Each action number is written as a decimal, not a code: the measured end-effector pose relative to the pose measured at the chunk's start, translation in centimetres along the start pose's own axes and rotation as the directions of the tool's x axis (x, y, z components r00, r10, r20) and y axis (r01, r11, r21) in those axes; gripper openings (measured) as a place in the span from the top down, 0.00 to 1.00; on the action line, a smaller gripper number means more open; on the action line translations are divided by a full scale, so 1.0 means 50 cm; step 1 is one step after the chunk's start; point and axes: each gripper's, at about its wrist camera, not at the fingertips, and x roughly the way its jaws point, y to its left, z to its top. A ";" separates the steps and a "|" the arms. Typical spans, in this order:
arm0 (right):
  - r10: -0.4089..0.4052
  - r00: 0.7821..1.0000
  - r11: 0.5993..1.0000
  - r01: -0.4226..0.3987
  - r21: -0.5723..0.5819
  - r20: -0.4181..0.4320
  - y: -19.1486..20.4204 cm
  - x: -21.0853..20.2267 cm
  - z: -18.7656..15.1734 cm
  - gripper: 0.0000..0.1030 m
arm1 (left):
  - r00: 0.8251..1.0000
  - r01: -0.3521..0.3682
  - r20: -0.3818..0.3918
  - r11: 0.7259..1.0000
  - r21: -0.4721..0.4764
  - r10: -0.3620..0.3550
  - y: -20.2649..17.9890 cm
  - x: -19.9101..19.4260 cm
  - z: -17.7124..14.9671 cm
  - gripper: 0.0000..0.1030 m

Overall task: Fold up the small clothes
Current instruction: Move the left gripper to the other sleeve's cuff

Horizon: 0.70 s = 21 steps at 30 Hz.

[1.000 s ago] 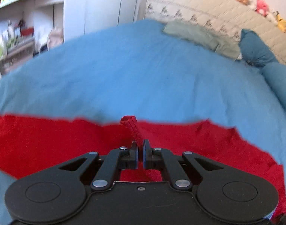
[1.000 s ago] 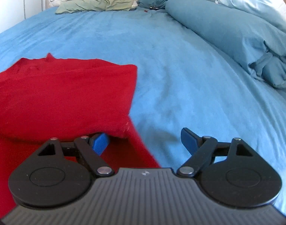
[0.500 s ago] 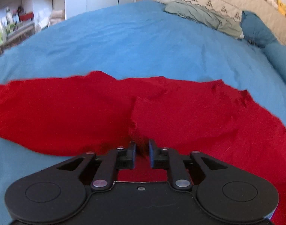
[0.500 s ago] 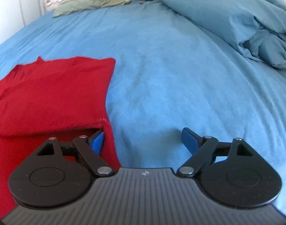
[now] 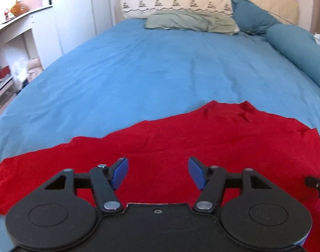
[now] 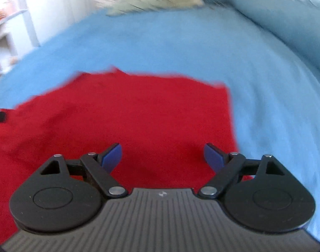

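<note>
Right now your left gripper (image 5: pixel 158 173) and right gripper (image 6: pixel 162 157) both hang spread and empty over the red garment (image 5: pixel 202 147), which lies flat on the blue bedsheet (image 5: pixel 149 73). Pinch too deep and you may grab sheet too; its far edge looks rumpled.

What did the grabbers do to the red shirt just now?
The left gripper let go of the red cloth it was pinching and opened. The cloth now lies flat on the blue bed. The right gripper stayed open, shifting over the cloth.
</note>
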 end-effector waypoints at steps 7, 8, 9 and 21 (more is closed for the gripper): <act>-0.002 0.999 0.991 0.008 -0.134 0.046 -0.011 -0.040 -0.009 0.01 | 0.999 0.032 -0.037 0.999 0.025 -0.031 -0.012 0.034 -0.015 0.34; 0.023 0.997 0.989 -0.012 -0.145 0.070 -0.002 -0.045 -0.002 0.01 | 0.999 0.039 -0.028 0.999 0.027 -0.038 -0.013 0.034 -0.012 0.33; 0.049 0.995 0.988 -0.035 -0.152 0.087 0.007 -0.046 0.013 0.00 | 0.999 0.041 -0.019 0.999 0.031 -0.040 -0.017 0.036 -0.009 0.32; 0.033 0.998 0.998 -0.030 -0.057 0.050 -0.053 0.158 0.108 0.00 | 0.994 0.008 -0.106 0.999 0.037 -0.004 -0.009 0.087 -0.056 0.30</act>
